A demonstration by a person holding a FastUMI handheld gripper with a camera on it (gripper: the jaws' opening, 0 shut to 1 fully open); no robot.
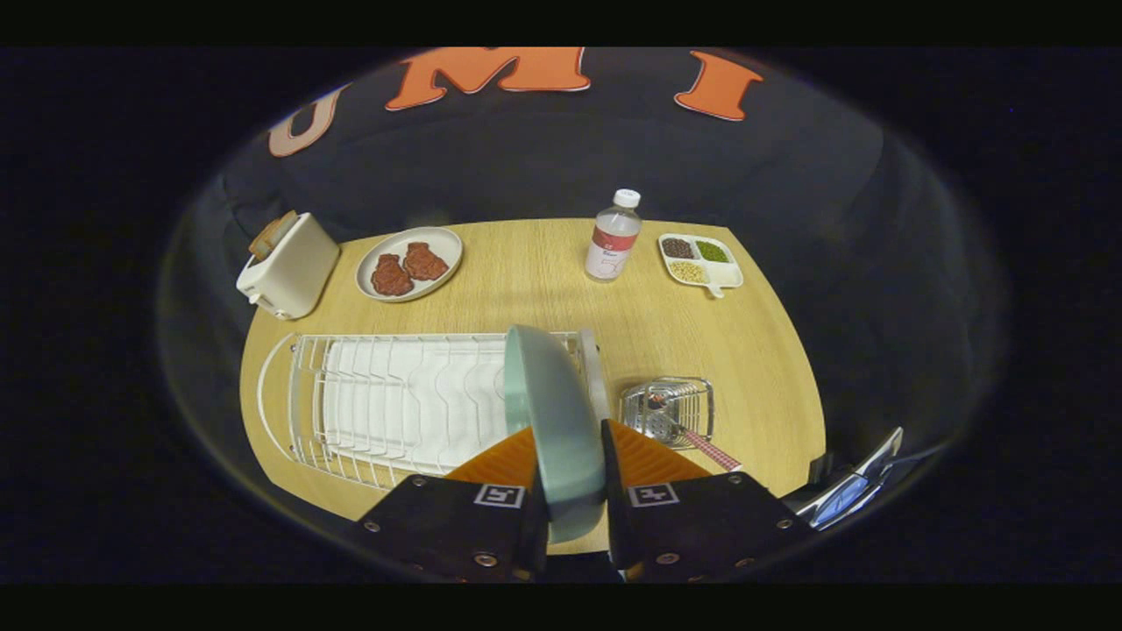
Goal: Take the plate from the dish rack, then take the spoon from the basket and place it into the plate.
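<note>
Plate handling: the pale green round ceramic plate (552, 412) stands on edge between the fingers of the hand-held gripper (568, 491), both pressing its faces, above the white wire dish rack (394, 403). Lift straight up, clear the wires, then set it flat on the wooden desk (526, 272). Glazed surfaces slip; keep the grip firm. The spoon (692, 438), check-patterned handle, lies in the small perforated metal basket (671, 405) just beside the rack.
</note>
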